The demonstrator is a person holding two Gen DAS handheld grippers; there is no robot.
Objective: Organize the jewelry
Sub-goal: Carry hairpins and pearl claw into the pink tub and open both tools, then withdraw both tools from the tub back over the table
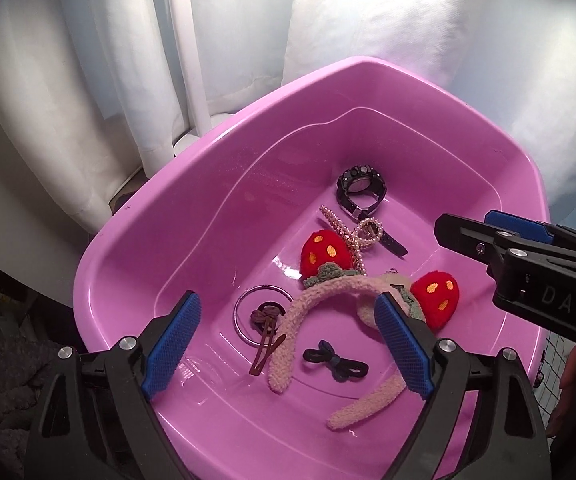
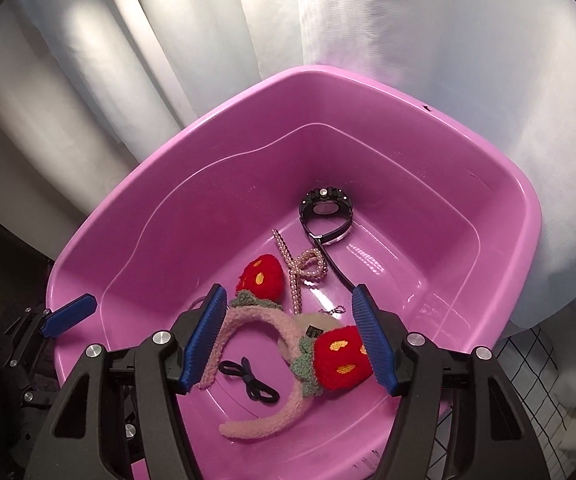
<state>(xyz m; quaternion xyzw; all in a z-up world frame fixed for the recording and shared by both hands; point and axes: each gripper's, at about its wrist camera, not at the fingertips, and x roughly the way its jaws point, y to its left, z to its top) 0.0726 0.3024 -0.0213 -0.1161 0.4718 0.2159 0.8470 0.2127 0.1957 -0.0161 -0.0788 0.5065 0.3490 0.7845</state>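
Evidently both grippers hang over the pink basin (image 1: 136, 240), where the jewelry and hair things already lie. The left gripper (image 1: 288, 344) stands wide with nothing between its blue pads; below it rest a brown hair clip (image 1: 266, 344), a silver bangle (image 1: 248, 312) and a dark hair tie (image 1: 334, 362). The right gripper (image 2: 292, 340) is spread too, straddling the fluffy pink headband (image 2: 260, 424) and its nearer strawberry pompom (image 2: 338, 358) without pressing on either, as far as the right wrist view shows. Farther in lie a pearl clip (image 2: 302, 270) and, near the far wall, a black watch (image 2: 326, 208). My reading is that a drop into the basin is finishing, with both tools empty. Next, each hand probably needs to lift clear of the rim without snagging the headband, then go for whatever remains outside, which these views do not show.
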